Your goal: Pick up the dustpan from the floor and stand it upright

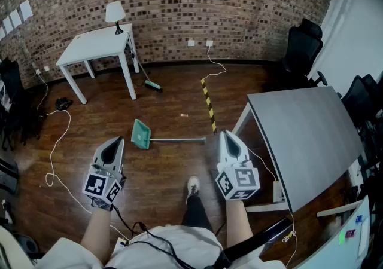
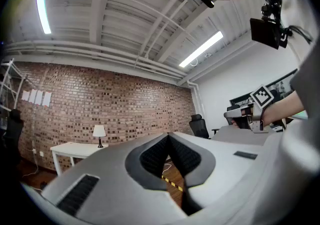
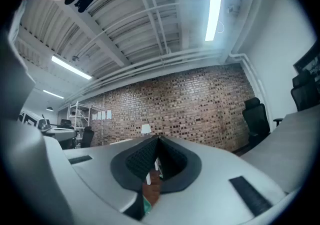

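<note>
The green dustpan (image 1: 141, 134) lies flat on the wooden floor, its grey handle (image 1: 179, 140) stretched out to the right. My left gripper (image 1: 117, 140) hangs level just left of and nearer than the pan, apart from it. Its jaws meet at the tip (image 2: 169, 135) with nothing between them. My right gripper (image 1: 225, 134) is held level beside the handle's far right end and does not touch it. It is shut and empty too (image 3: 159, 139). In the right gripper view, a sliver of green shows low down behind the jaws.
A white table (image 1: 99, 46) with a lamp (image 1: 115, 14) stands at the back left, a broom (image 1: 149, 82) leaning by it. A grey table (image 1: 305, 136) fills the right side, with black office chairs (image 1: 302, 46) behind. Striped floor tape (image 1: 208, 105), cables (image 1: 57, 142) and the person's shoe (image 1: 192, 187) are on the floor.
</note>
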A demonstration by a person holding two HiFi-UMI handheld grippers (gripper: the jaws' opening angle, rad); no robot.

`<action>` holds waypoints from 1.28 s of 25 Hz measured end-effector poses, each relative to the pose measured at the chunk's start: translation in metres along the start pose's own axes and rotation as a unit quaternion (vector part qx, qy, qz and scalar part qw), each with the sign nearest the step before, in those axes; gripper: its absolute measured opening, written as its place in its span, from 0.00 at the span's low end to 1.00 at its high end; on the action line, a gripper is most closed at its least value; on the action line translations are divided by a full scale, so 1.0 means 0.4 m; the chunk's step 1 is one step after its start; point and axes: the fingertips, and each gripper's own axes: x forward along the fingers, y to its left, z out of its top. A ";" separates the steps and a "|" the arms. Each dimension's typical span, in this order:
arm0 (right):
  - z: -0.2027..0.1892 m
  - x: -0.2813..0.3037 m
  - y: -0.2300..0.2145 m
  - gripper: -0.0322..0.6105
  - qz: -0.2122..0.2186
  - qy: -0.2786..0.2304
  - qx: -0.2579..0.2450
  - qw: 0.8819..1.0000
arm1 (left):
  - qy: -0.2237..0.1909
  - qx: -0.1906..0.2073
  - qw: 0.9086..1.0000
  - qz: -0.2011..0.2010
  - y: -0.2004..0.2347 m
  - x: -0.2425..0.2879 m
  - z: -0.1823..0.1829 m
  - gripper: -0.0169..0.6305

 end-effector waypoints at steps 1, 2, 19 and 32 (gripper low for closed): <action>-0.007 0.023 -0.020 0.05 -0.002 0.000 -0.006 1.000 | 0.002 0.000 1.000 0.001 0.007 0.027 -0.015 0.04; -0.014 0.048 -0.040 0.05 -0.004 -0.001 -0.011 1.000 | 0.004 -0.001 1.000 0.003 0.015 0.054 -0.028 0.04; 0.090 0.723 -0.473 0.05 0.025 -0.047 -0.081 0.995 | 0.030 0.049 0.997 0.044 0.201 0.762 -0.086 0.04; -0.002 0.913 -0.556 0.05 -0.005 -0.045 -0.074 0.996 | 0.033 0.043 0.998 0.026 0.300 0.967 -0.151 0.04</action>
